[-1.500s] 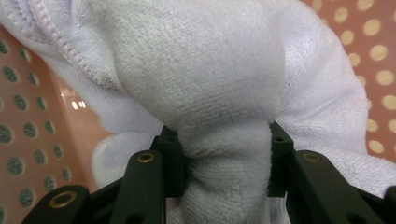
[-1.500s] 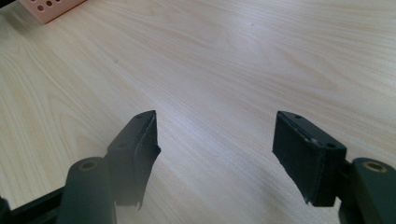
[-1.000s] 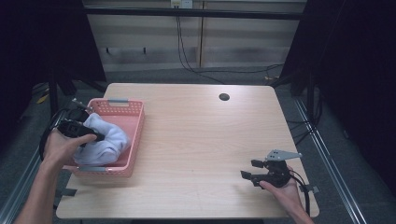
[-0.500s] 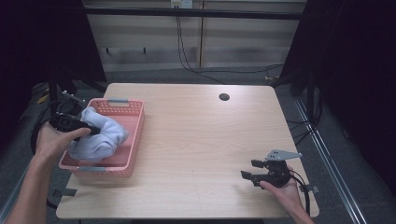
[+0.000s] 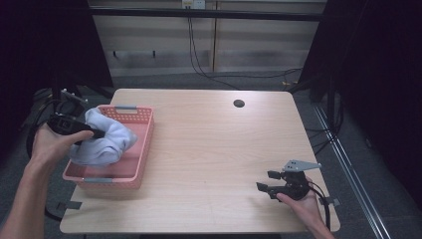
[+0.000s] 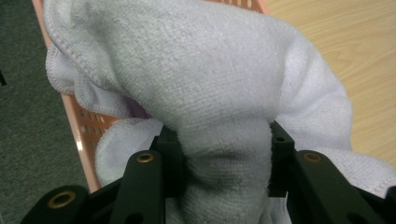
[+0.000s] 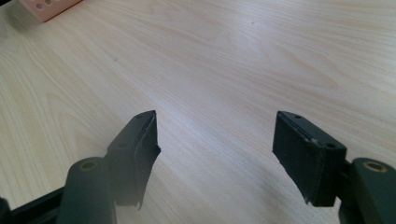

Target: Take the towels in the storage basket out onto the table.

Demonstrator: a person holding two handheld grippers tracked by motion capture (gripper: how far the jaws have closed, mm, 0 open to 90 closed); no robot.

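The high view shows a light wooden table (image 5: 209,164) with a pink plastic basket with perforated walls (image 5: 142,149) standing near its left edge. A soft pale lilac terry towel (image 5: 102,142) is bunched over the left part of this basket, and part of it hangs beyond the basket's left wall. The left gripper (image 5: 87,133) comes from the left side, held by the person's left hand (image 5: 50,144), and its black jaws are closed on a thick fold of the towel. In the left gripper view the two jaws press the towel (image 6: 219,116) from both sides, so the fabric is squeezed narrow between them and spreads wider above; behind the fabric a part of the pink basket (image 6: 81,126) is visible, and the wooden table (image 6: 355,42) is at the upper right. The right gripper (image 5: 271,181) is well apart from the basket, near the front right corner of the table, in the person's right hand (image 5: 303,204), with the grey three-cornered plate on its top. In the right gripper view its jaws stand wide apart with nothing between them, just above the bare wood (image 7: 224,65), and one corner of the pink basket (image 7: 46,7) appears at the upper left. A small dark round hole (image 5: 239,103) is in the table near its far edge.
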